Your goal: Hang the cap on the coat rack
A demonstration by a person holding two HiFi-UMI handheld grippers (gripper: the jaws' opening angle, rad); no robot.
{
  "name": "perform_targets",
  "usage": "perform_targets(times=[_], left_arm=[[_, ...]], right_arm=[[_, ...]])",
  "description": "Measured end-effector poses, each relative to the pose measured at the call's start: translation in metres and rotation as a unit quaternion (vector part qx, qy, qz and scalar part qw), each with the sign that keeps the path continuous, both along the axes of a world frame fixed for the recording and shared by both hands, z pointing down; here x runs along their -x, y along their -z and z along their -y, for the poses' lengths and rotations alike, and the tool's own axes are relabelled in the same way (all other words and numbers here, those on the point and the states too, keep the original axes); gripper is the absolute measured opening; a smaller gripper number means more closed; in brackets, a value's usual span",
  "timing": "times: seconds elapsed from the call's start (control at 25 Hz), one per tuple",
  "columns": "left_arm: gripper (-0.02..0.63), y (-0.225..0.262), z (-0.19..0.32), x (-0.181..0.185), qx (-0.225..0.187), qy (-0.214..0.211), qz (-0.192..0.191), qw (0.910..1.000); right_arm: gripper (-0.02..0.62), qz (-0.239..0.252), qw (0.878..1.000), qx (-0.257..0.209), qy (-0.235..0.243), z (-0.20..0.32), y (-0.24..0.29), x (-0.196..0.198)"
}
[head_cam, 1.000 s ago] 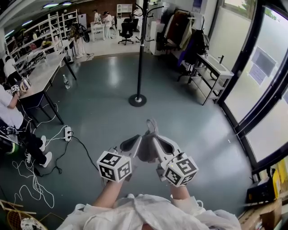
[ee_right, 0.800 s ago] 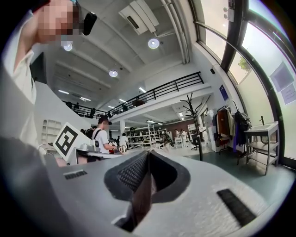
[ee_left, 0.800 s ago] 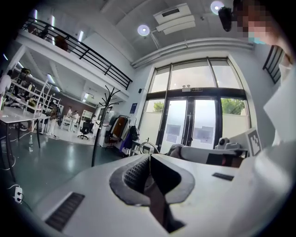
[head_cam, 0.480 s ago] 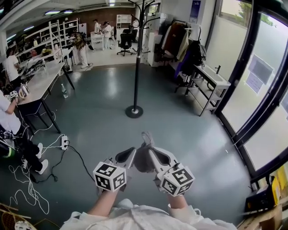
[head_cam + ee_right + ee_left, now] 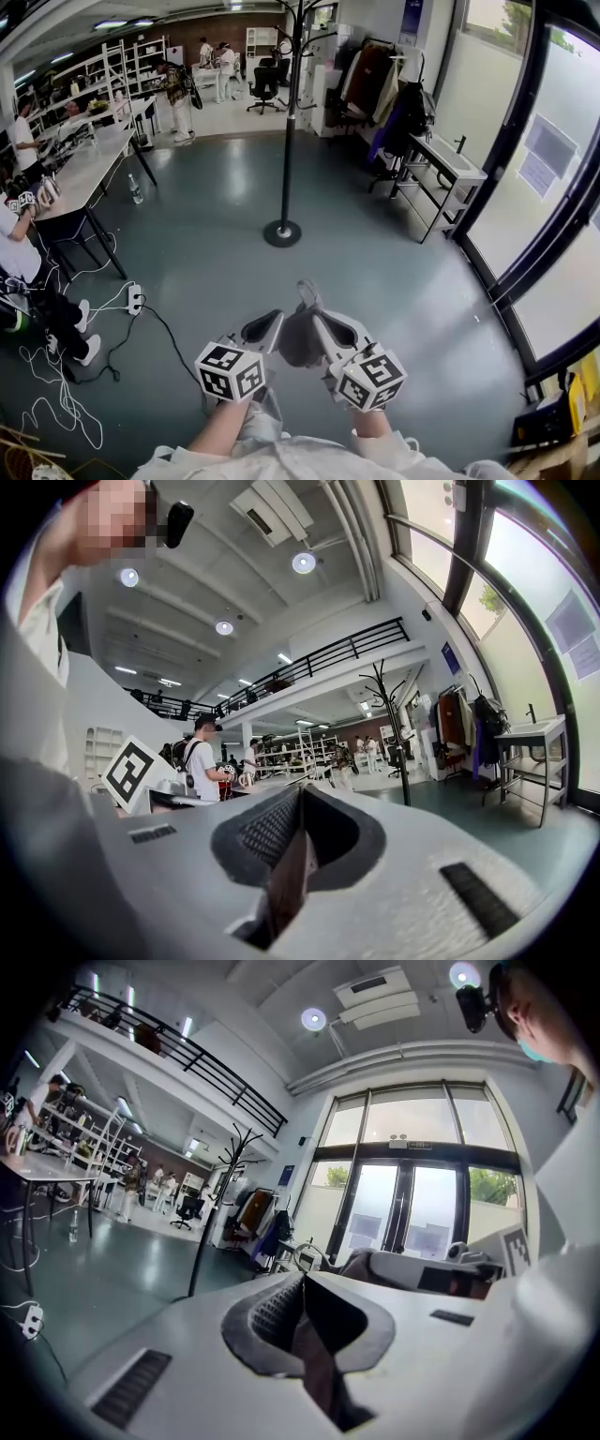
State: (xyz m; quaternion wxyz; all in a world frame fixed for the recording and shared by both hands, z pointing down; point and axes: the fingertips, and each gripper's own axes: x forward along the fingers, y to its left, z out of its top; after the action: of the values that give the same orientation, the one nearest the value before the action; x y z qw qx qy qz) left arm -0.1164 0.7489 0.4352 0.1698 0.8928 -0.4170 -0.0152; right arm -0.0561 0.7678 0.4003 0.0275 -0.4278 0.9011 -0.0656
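A grey-brown cap point(image 5: 296, 336) hangs between my two grippers, low in the head view. My left gripper point(image 5: 269, 327) is shut on its left side, and a strip of the cap's cloth point(image 5: 317, 1368) shows pinched between its jaws. My right gripper point(image 5: 322, 322) is shut on its right side, with cloth point(image 5: 289, 878) clamped there too. The black coat rack point(image 5: 287, 122) stands on a round base point(image 5: 282, 232) across the floor ahead, well beyond both grippers. The same coat rack point(image 5: 212, 1225) appears far off in the left gripper view, and the coat rack point(image 5: 397, 738) also shows in the right gripper view.
A long table point(image 5: 80, 173) with seated people runs along the left. A power strip point(image 5: 134, 299) and cables lie on the floor at the left. A clothes rail with hanging coats point(image 5: 380, 84) and a metal bench point(image 5: 441, 164) stand at the right, by the window wall point(image 5: 553, 187).
The coat rack's base sits a little lower in the head view and the grippers lower too. Both grippers keep their hold on the cap.
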Motion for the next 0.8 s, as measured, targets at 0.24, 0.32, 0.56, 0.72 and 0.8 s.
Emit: perform_targets(times=[0.24, 0.32, 0.56, 0.72, 0.8], left_arm=[[0.017, -0.001, 0.055, 0.009, -0.001, -0.006, 0.001, 1.0000], [0.017, 0.004, 0.079, 0.012, -0.006, -0.012, 0.000, 0.9999], [0.016, 0.028, 0.158, 0.032, -0.025, -0.037, 0.006, 0.9990], [0.017, 0.045, 0.211, 0.044, -0.044, -0.048, 0.003, 0.9979], [0.017, 0.053, 0.236, 0.047, -0.053, -0.054, 0.002, 0.9971]], right_arm=[[0.015, -0.004, 1.000, -0.001, 0.002, 0.056, 0.000, 0.013], [0.015, -0.004, 1.000, 0.002, -0.002, 0.080, -0.001, 0.018], [0.015, 0.000, 1.000, -0.016, -0.024, 0.160, 0.021, 0.038], [0.015, 0.002, 0.998, -0.038, -0.041, 0.214, 0.040, 0.049], [0.015, 0.003, 0.998, -0.047, -0.046, 0.238, 0.047, 0.053]])
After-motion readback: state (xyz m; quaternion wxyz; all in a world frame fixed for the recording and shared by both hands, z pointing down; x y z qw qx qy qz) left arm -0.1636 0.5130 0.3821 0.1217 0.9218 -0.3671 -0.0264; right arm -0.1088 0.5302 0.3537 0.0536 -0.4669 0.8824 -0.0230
